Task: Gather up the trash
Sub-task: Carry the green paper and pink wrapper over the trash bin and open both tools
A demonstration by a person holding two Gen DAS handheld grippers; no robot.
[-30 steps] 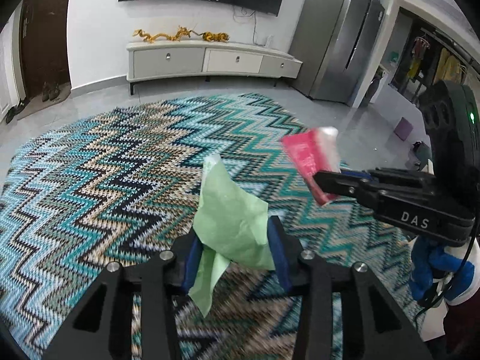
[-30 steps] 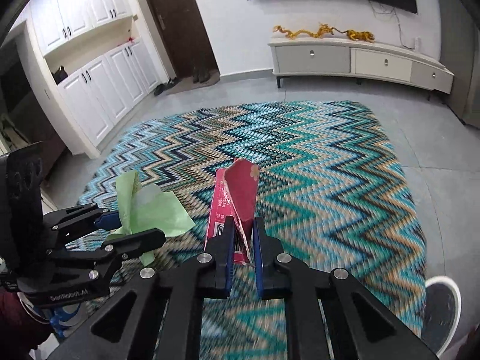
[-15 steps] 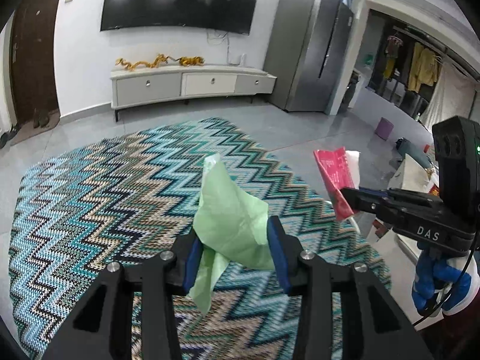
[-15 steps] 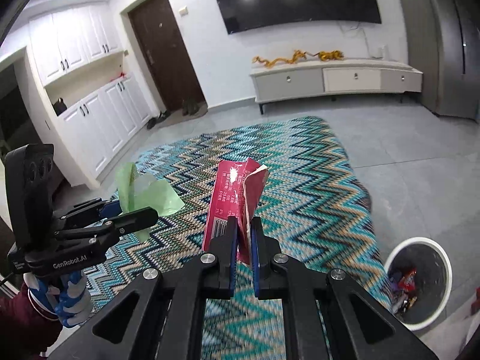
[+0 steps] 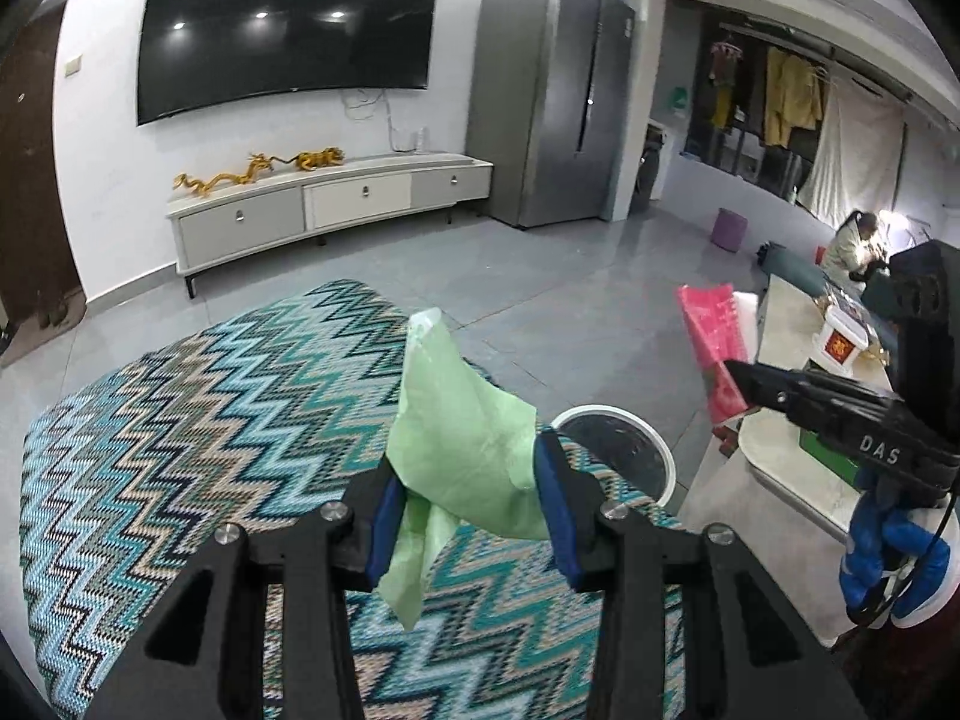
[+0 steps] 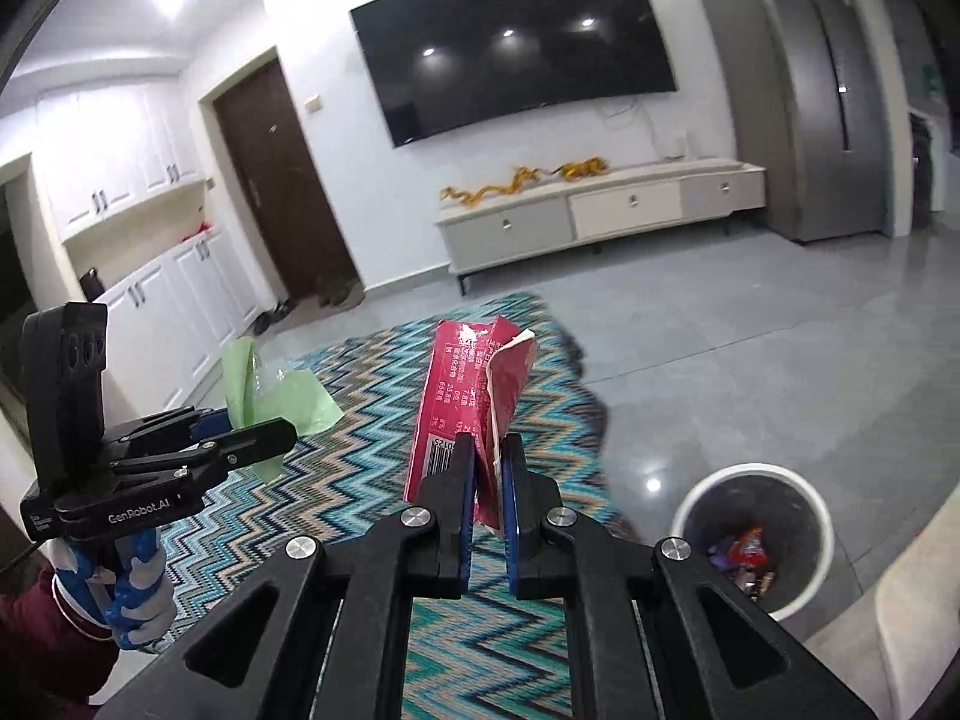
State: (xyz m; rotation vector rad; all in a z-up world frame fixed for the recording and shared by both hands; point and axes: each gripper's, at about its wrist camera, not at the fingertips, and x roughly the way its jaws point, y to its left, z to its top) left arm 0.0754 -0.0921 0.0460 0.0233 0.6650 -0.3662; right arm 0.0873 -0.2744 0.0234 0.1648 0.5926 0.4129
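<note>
— What were your tongs doing?

— My left gripper (image 5: 471, 501) had its blue pads pressed on a crumpled green wrapper (image 5: 456, 450), jaws partly apart around its bulk. My right gripper (image 6: 489, 480) was pinched almost fully together on a flat red packet (image 6: 465, 402).

— Any writing to read?

— White letters "DAS" on the side of the right gripper (image 5: 744, 378), seen at the right edge of the left wrist view. "GenRobot.AI" on the body of the left gripper (image 6: 252, 426), at the lower left of the right wrist view. The packet carried a barcode at its lower left and columns of small print too fine for me to read.

— Which way did the trash point?

— The packet stood on end, long axis running up from the pads and leaning slightly right, its torn top uppermost. The green wrapper rose to a tip above the pads, and a tail hung below them.

— Where was the bin?

— The white-rimmed trash bin (image 6: 810, 516) stood on the grey floor at the lower right of the right wrist view, just beside the zigzag rug (image 6: 360, 480), with wrappers already inside.
</note>
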